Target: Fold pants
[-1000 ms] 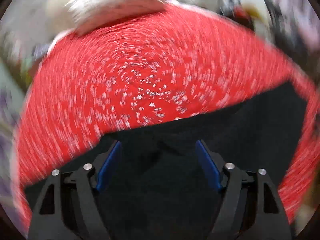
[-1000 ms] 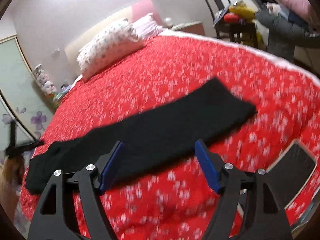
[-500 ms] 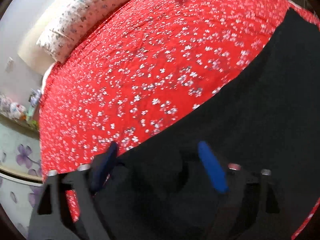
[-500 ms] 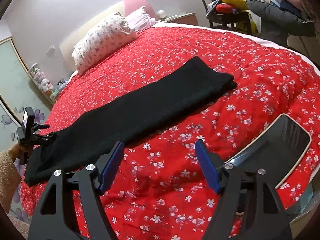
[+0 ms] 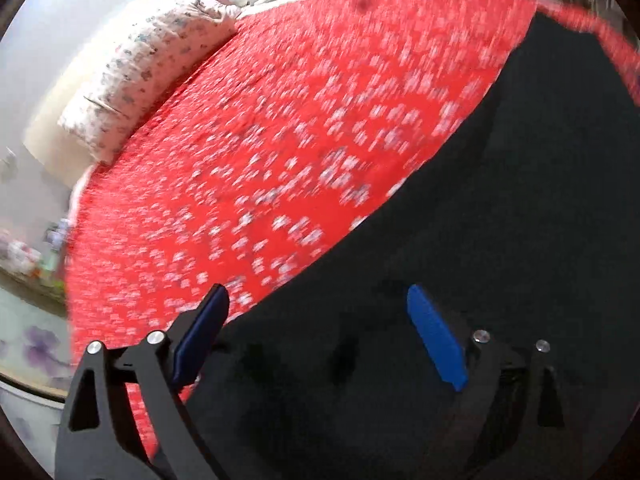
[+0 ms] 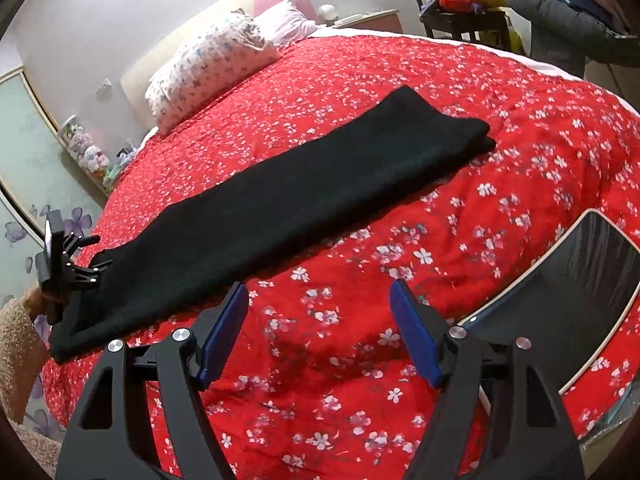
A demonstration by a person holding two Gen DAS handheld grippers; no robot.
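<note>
Black pants (image 6: 280, 204) lie folded lengthwise in a long strip across the red flowered bedspread (image 6: 400, 80). In the right wrist view my left gripper (image 6: 94, 264) sits at the strip's left end, fingers over the fabric. In the left wrist view the left gripper (image 5: 316, 320) is open, low over the pants (image 5: 480, 240), which fill the lower right. My right gripper (image 6: 320, 320) is open and empty above bare bedspread, in front of the strip's middle.
A tablet (image 6: 568, 292) lies on the bed at the right, close to the right gripper. Flowered pillows (image 6: 212, 68) lie at the headboard. A chair piled with clothes (image 6: 480, 4) stands behind the bed. A floral wardrobe door (image 6: 24, 160) is at the left.
The left gripper has shifted over the pants' end, its view swinging from the bed top to along the strip. The right gripper has drawn back from the pants toward the near bed edge.
</note>
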